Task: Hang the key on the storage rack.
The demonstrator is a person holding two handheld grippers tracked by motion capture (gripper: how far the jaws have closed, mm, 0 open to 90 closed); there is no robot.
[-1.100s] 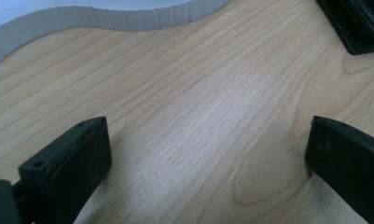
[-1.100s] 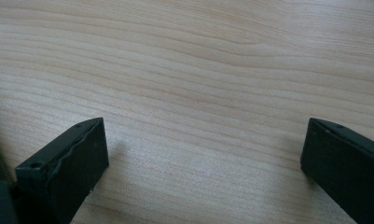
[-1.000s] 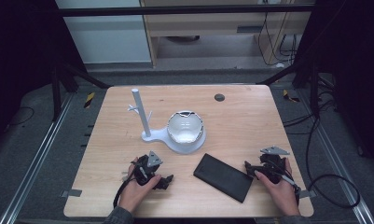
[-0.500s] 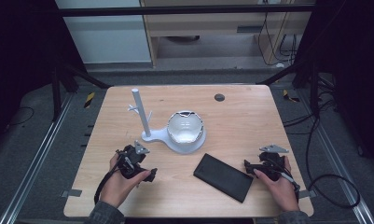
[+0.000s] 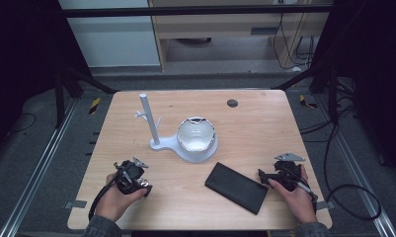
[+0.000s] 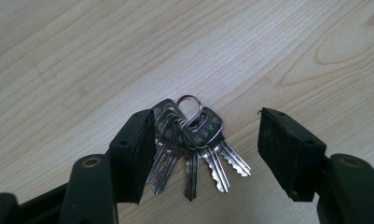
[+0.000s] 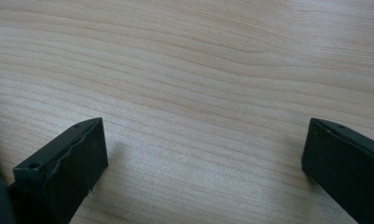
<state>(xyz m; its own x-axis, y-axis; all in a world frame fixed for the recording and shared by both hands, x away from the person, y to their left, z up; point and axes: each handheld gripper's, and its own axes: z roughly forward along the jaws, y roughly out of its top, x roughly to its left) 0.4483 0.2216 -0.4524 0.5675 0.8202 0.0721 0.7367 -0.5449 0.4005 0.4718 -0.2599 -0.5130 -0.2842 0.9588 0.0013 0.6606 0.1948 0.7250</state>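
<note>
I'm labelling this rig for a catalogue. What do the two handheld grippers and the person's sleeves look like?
Both grippers, left gripper and right gripper, are black, each with two blocky black jaws faced with ribbed pads, a grey three-cornered plate on top and a trailing black cable. The sleeves are grey.

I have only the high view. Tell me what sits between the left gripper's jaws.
Observer: A bunch of keys on a ring is between the left gripper's jaws, which have just been closing.
Operator: Say whether they grip it.
Observer: Not yet. One jaw touches the keys; the other stands apart from them.
Operator: Report the right gripper.
Observer: The right gripper's jaws stand wide open over bare table.
</note>
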